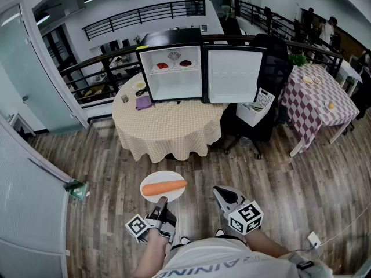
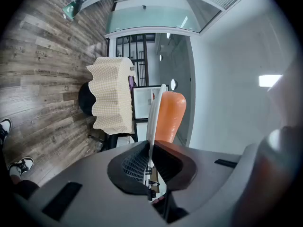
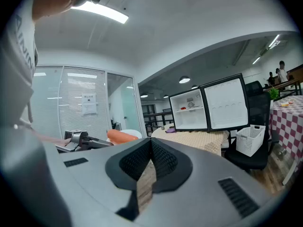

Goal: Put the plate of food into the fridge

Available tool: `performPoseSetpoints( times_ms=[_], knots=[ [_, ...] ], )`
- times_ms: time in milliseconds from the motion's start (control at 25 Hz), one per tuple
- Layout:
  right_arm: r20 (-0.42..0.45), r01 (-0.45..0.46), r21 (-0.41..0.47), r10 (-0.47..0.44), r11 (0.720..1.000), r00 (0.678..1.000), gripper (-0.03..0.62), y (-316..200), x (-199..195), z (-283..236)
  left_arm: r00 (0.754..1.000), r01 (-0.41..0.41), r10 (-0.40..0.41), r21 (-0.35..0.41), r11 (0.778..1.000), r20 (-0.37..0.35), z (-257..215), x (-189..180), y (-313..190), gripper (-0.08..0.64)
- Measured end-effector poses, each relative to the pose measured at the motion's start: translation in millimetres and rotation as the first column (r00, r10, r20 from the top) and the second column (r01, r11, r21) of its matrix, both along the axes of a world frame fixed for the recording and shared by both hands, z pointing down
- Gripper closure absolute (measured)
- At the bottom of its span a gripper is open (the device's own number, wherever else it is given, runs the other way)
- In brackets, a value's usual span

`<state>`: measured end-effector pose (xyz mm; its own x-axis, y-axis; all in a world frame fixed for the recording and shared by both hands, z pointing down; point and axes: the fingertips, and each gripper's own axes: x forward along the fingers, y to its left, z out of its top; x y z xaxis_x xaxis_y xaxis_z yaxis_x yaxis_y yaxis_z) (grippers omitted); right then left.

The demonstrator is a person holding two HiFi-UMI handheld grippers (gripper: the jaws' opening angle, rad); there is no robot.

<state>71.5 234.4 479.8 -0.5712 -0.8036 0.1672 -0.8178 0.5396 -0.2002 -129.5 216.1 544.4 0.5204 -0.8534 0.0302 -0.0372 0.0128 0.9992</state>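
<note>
A white plate [image 1: 155, 196] with a long orange carrot [image 1: 164, 187] on it hangs over the wooden floor in front of me. My left gripper [image 1: 160, 201] is shut on the plate's near rim; in the left gripper view the rim [image 2: 154, 122] runs edge-on between the pads with the carrot [image 2: 170, 117] behind it. My right gripper [image 1: 221, 197] is beside the plate, shut and empty; its own view shows the pads [image 3: 156, 162] meeting. The small fridge [image 1: 174, 74] stands on the round table [image 1: 168, 126], its door [image 1: 233, 76] swung open.
Inside the fridge a shelf carries red food [image 1: 163, 65]. A purple cloth [image 1: 144, 102] lies on the tablecloth. A black chair with a white basket [image 1: 256, 108] stands right of the table, a checked table [image 1: 316, 100] further right. A glass partition [image 1: 23, 172] runs along the left.
</note>
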Motion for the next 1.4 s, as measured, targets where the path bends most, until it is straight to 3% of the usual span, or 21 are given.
performPoseSetpoints(
  times_ms=[400, 800, 1400],
  knots=[
    [-0.004, 0.003, -0.003, -0.003, 1.000, 1.000, 0.572, 1, -2, -1, 1.000, 0.005, -0.005, -0.002, 1.000, 0.003, 0, -3, 1, 0.534],
    [0.045, -0.019, -0.018, 0.020, 1.000, 0.999, 0.572, -3, -7, 2, 1.000, 0.004, -0.004, -0.010, 1.000, -0.001, 5, -11, 2, 0.534],
    [-0.008, 0.024, -0.053, -0.025, 0.998, 1.000, 0.572, -4, -94, 10, 0.999, 0.035, -0.035, -0.016, 0.999, 0.004, 19, -91, 9, 0.533]
  ],
)
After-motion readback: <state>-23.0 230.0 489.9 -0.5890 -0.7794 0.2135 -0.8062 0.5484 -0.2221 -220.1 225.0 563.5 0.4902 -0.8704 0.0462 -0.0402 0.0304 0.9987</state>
